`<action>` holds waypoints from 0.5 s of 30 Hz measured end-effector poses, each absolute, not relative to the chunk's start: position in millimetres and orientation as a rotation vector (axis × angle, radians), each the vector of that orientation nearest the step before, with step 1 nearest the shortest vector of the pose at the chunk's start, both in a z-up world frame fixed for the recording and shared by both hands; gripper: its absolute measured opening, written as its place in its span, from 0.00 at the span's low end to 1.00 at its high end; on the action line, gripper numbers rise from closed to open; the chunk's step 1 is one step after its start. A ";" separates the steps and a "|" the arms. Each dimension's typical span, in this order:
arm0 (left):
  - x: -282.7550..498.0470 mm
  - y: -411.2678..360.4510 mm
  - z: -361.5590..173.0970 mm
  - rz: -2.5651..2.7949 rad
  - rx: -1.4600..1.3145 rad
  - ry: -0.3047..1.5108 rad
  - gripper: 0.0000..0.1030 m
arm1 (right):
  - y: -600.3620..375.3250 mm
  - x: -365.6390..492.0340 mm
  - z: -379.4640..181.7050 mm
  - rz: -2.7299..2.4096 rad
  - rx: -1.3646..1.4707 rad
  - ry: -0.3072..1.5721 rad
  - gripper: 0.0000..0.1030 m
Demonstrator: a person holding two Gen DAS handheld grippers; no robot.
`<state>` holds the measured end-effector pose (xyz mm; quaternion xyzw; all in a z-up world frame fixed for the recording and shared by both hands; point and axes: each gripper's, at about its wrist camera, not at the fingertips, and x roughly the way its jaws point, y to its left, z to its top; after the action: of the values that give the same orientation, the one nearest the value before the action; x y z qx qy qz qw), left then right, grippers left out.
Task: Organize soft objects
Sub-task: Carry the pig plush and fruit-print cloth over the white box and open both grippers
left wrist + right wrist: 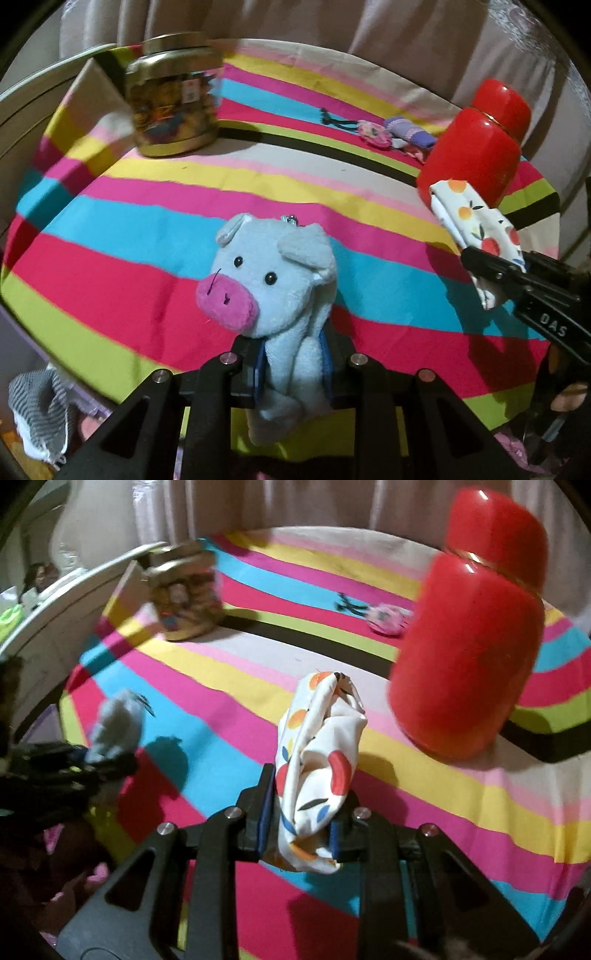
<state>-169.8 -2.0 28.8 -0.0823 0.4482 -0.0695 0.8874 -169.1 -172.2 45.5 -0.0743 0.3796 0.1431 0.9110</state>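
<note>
The left gripper's (pixel 293 363) jaws clamp a blue plush pig (pixel 275 280), the right gripper's (pixel 301 830) a fruit-print cloth (pixel 319 768), both above the striped bedspread (pixel 129 266). The motion-blurred gold-lidded jar (pixel 173 99) is hard to read. A red canister (pixel 469 657) stands before pale curtains (pixel 406 26).

One plush pig (pixel 273 284), one fruit-print cloth (pixel 317 760), one red canister (pixel 480 147), one gold jar (pixel 173 99), two grippers.

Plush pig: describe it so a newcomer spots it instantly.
Over the striped tablecloth, near its front edge, the left gripper is shut on the plush pig. Pale blue with a pink snout and black bead eyes, it is the only animal-shaped thing there.
</note>
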 end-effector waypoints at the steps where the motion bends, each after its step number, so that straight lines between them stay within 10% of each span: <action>1: -172.4 1.2 28.8 -0.143 -0.176 0.931 0.25 | -166.4 -172.6 46.7 0.305 -0.157 0.782 0.27; 15: -201.3 23.4 36.6 -0.120 -0.195 0.905 0.27 | -123.6 -196.8 41.2 0.419 -0.200 0.812 0.27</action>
<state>-201.3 23.4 36.6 -0.0939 0.4363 -0.0576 0.8930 -196.8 -123.6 41.2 -0.0963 0.3913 0.2021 0.8926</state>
